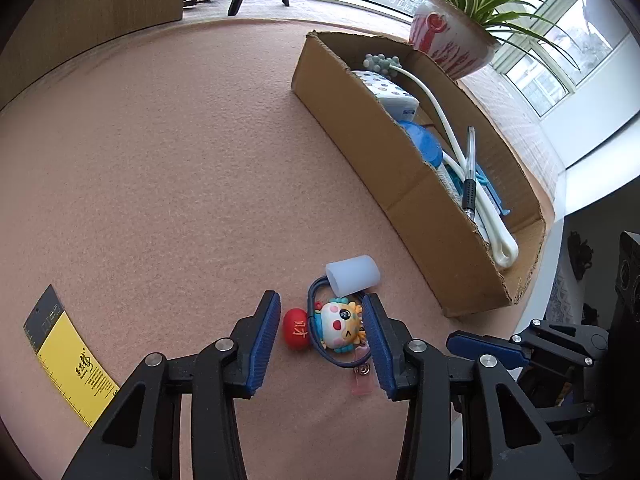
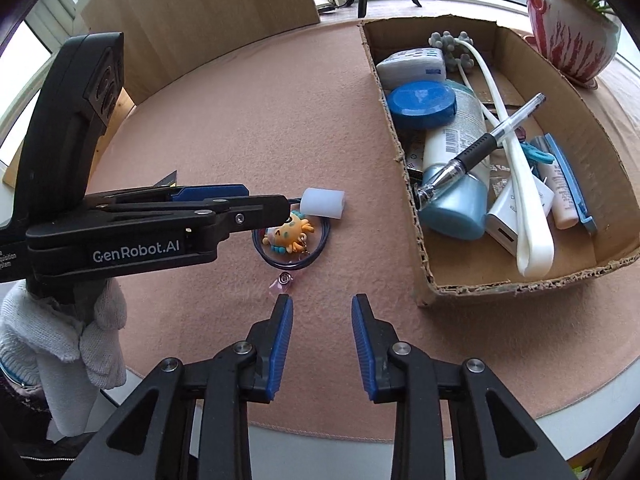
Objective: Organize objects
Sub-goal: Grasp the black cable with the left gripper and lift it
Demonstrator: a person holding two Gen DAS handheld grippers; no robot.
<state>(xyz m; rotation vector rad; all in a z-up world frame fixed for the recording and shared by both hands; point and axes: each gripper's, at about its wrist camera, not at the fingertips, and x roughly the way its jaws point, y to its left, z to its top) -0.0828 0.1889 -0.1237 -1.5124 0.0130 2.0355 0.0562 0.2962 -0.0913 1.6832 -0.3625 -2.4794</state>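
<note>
The left gripper (image 1: 320,334) points steeply down with its jaws apart; between them, untouched as far as can be seen, lie a red egg-shaped charm (image 1: 296,328) bearing a white Chinese character and a cartoon-figure keychain (image 1: 340,326) on a blue cord loop, the figure close against the right-hand blue pad. A clear pink clip (image 1: 363,380) lies on the mat just nearer than the figure. Just beyond the jaw tips, a translucent white cap (image 1: 353,275) rests on its side on the cord. The gripper body reads "GenRobot.AI" and is held in a white knit glove (image 2: 68,340). The right gripper (image 2: 322,320) hovers with jaws apart over bare pink felt mat (image 2: 224,128), the keychain just ahead of its left finger. Left of the left jaws, a yellow-and-black card (image 1: 66,356) carries script too small to read. Farther right, an open cardboard box (image 2: 404,184) holds a pen (image 2: 480,146), a blue-lidded jar (image 2: 422,103) and labelled bottles; a potted plant (image 1: 452,40) stands beyond.
</note>
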